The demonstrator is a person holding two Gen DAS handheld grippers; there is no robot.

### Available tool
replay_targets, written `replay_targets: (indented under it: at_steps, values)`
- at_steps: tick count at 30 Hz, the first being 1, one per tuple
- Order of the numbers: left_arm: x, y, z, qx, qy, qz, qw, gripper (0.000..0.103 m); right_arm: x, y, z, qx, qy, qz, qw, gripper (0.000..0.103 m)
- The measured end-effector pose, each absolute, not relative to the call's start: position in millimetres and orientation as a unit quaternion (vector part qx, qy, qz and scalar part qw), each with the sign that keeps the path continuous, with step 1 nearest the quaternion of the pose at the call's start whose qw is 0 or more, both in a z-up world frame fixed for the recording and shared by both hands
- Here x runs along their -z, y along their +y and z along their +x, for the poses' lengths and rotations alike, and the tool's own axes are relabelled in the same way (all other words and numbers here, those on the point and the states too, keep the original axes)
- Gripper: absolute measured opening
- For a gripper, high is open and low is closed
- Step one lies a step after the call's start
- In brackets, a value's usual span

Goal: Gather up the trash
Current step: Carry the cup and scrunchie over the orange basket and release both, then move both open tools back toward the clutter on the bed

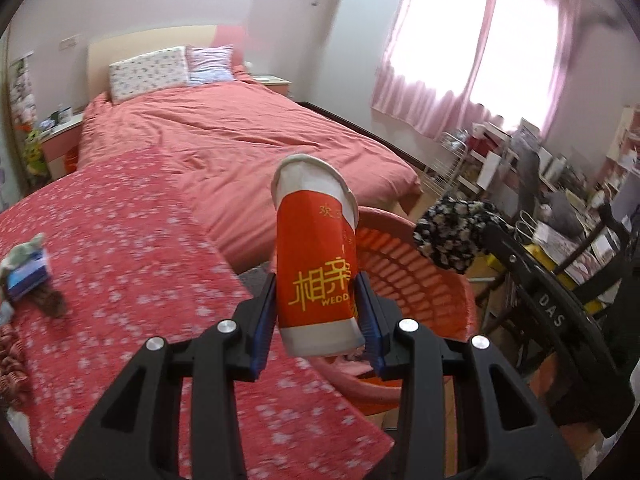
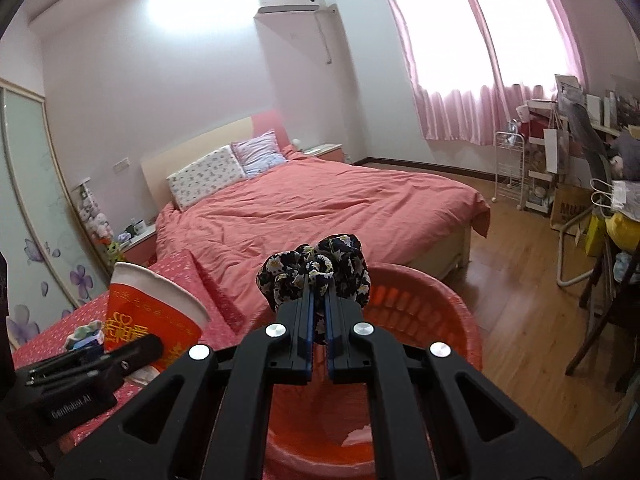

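Pinching the red-and-white paper cup (image 1: 316, 276) low on its thin, crushable wall at frame centre with my left gripper (image 1: 318, 312), my right gripper (image 2: 318, 312) squeezing a soft black floral scrunchie (image 2: 316, 270) over the orange plastic basket (image 2: 424, 304).

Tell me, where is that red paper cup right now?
The cup is clamped in the left gripper, held up at the near rim of the orange basket, just left of the floral cloth in the right gripper.
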State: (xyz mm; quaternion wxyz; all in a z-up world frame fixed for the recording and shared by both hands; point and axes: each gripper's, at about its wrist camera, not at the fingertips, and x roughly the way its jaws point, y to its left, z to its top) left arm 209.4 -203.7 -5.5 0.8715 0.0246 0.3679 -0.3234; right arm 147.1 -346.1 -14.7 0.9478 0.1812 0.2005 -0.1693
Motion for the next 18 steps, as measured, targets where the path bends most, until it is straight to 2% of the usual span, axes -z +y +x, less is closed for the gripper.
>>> replay_targets:
  at_steps: [6,8,10,11,13,18]
  values:
    - [22.0,-232.8,218.0,0.337,0.388,0.033,0.857,0.039,22.2,-357.2,150.8,0.172,0.211,0.201,0.941,0.005]
    - [26.1,-239.6,217.2,0.337,0.393,0.037,0.855,0.047,26.0,-361.3,152.5,0.170,0.219,0.211,0.937,0.005]
    - [32.2,-244.3,220.0,0.331,0.397,0.043,0.855,0.057,30.0,-363.3,153.8,0.171,0.228,0.216,0.934,0.014]
    - [34.8,-244.9,221.3,0.327,0.400,0.044,0.855,0.059,31.9,-365.7,152.3,0.172,0.231,0.216,0.933,0.017]
    - [40.8,-241.2,223.9,0.317,0.408,0.043,0.855,0.059,35.2,-364.8,149.4,0.176,0.237,0.217,0.930,0.027]
    - [47.8,-211.9,228.7,0.279,0.411,0.041,0.867,0.065,36.3,-359.8,144.9,0.185,0.247,0.205,0.929,0.038]
